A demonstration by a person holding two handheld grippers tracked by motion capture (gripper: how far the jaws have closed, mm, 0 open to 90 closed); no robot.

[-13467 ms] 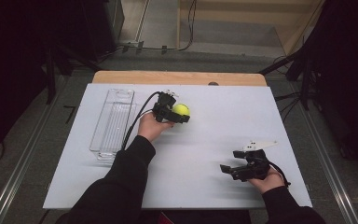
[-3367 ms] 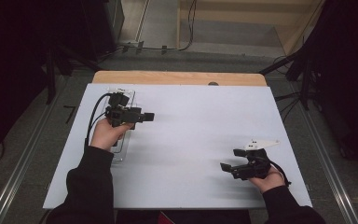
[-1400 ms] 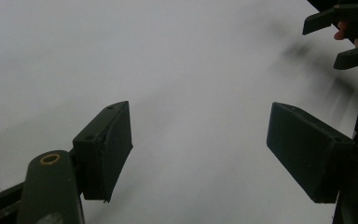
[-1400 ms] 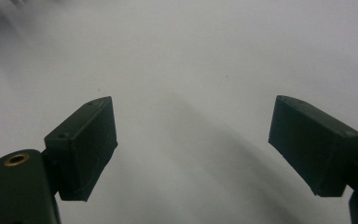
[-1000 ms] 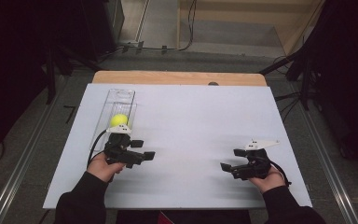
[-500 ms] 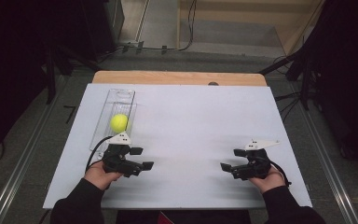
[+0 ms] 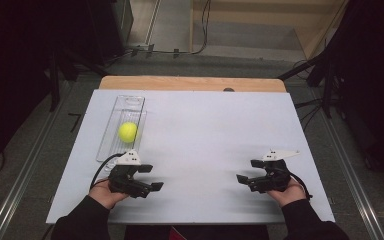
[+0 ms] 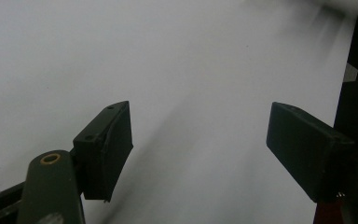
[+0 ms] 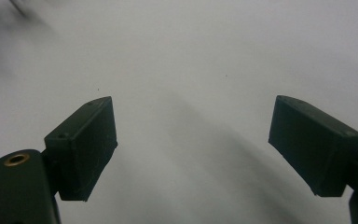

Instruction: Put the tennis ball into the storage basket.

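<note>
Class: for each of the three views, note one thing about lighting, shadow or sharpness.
High view: white table evenly lit, surroundings dark; the yellow ball in the clear tray is sharp. Left gripper view: soft shadow streaks between the open jaws. Right gripper view: blurred dark smudge at top left.

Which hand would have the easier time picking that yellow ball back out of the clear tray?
Probably the left. The left gripper sits just below the clear tray holding the yellow ball, fingers wide open. The right gripper, also open, rests across the table.
</note>
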